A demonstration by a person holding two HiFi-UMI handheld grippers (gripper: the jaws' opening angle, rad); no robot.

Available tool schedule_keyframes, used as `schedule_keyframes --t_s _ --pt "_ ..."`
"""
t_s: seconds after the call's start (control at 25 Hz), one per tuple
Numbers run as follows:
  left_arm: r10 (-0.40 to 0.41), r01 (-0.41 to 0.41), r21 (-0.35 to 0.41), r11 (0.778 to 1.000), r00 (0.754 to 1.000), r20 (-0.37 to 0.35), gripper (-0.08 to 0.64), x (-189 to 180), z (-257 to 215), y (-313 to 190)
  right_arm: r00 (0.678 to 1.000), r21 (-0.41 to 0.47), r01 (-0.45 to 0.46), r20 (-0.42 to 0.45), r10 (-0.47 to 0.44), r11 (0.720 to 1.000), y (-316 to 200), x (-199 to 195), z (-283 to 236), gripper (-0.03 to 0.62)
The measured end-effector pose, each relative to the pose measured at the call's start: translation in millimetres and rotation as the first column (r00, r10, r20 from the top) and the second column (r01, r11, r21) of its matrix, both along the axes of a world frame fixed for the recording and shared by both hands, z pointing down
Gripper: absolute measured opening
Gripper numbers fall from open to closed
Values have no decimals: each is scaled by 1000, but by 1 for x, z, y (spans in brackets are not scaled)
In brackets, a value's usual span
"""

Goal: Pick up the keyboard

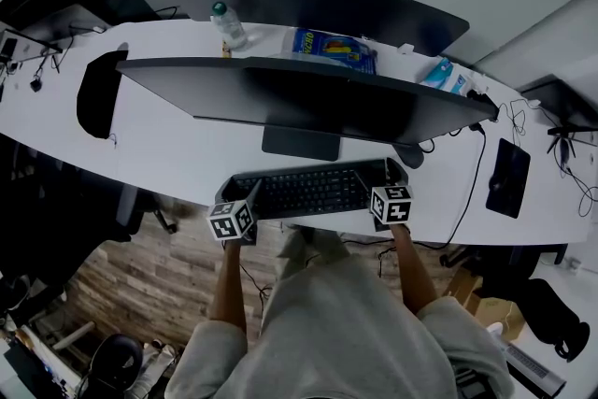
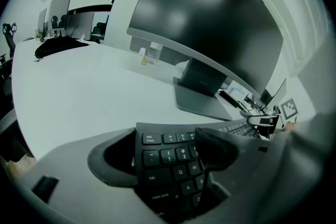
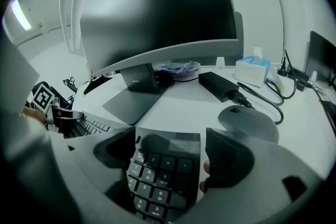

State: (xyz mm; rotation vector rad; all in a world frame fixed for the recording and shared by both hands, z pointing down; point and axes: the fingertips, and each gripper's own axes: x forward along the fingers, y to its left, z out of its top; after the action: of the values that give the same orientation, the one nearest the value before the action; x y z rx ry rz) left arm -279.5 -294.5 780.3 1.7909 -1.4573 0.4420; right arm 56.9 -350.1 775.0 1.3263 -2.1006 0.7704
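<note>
A black keyboard [image 1: 308, 190] lies lengthwise by the white desk's front edge [image 1: 177, 182], below the monitor. My left gripper [image 1: 237, 198] holds its left end. In the left gripper view the Esc, Tab and number keys of the keyboard [image 2: 168, 157] fill the gap of the left gripper [image 2: 165, 157], with one jaw at the end edge and the other over the keys. My right gripper [image 1: 391, 176] holds the right end. In the right gripper view the number pad [image 3: 160, 170] sits between the jaws of the right gripper [image 3: 168, 157].
A wide curved monitor [image 1: 299, 98] stands right behind the keyboard on a flat base [image 1: 299, 143]. A mouse [image 3: 247, 120] lies just right of the number pad, with a power brick [image 3: 220, 86], cables and a tissue box [image 3: 252, 68] beyond. A water bottle [image 1: 227, 25] stands at the back.
</note>
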Motion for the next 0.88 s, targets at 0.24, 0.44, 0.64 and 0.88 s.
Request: schedule_keyframes --t_s 0.24,0.44,0.64,0.88 --pt "-3 3 2 1000 1000 0 330 0 -1 1 999 -37 -21 43 23 999 0 0 7 416" --pt "-5 5 4 1000 1000 1 330 0 0 0 995 -68 -31 90 37 997 2 -2 11 408" --pt "-7 7 6 1000 1000 0 330 0 0 2 994 -87 -24 100 32 996 5 -3 13 391" --pt "-21 21 6 1000 1000 -8 330 -1 -1 0 994 -87 -30 104 39 996 4 -4 13 388"
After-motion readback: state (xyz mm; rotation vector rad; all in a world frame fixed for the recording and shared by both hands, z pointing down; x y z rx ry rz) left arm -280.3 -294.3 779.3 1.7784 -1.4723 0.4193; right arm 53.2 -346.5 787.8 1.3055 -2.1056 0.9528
